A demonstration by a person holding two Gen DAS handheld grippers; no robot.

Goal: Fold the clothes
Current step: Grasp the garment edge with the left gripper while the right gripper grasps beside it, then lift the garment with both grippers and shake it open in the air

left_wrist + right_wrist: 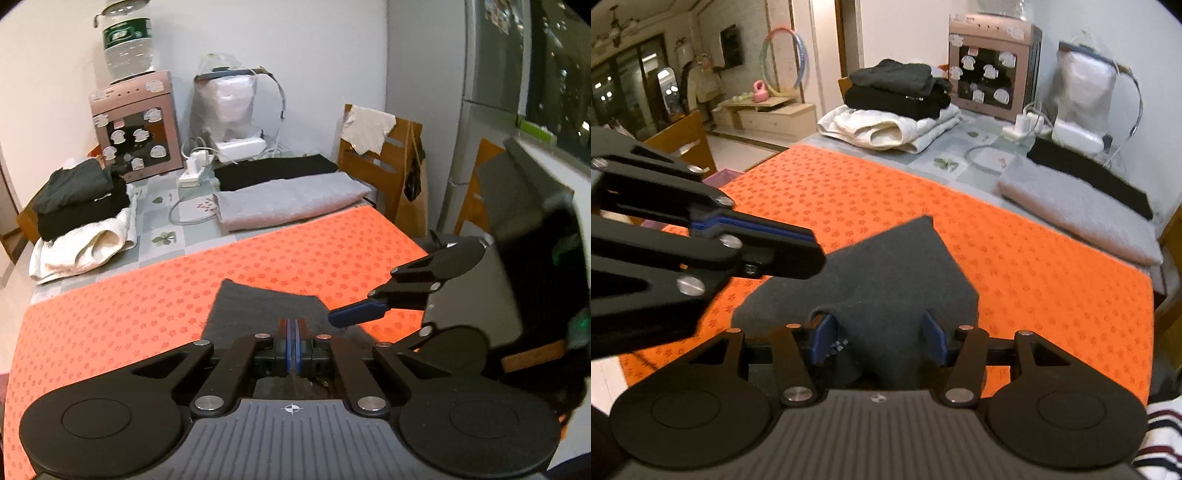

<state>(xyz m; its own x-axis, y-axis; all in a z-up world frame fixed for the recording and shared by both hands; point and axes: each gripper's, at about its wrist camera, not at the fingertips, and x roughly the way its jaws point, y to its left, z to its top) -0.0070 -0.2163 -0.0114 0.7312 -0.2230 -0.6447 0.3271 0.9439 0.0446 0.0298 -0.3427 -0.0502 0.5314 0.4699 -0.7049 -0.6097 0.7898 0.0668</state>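
- Dark grey fabric, a small garment [886, 266], lies on an orange patterned mat [1034, 258] that covers the near part of a table [162, 218].
- The left gripper [294, 332] has its blue pads pressed together. The grey cloth sits right under and behind them, so it seems pinched at its near edge, though the grip itself is hidden.
- The right gripper [879, 332] is spread wide, with a raised hump of the same cloth bunched between its fingers, not yet clamped.
- Both grippers meet at the cloth's near edge, close beside each other; the garment stretches away from them towards the far side of the mat.
- Judging by this, the right one is better placed to close on the fold next.
- Folded clothes [901, 96] are stacked well apart, at the table's far end.
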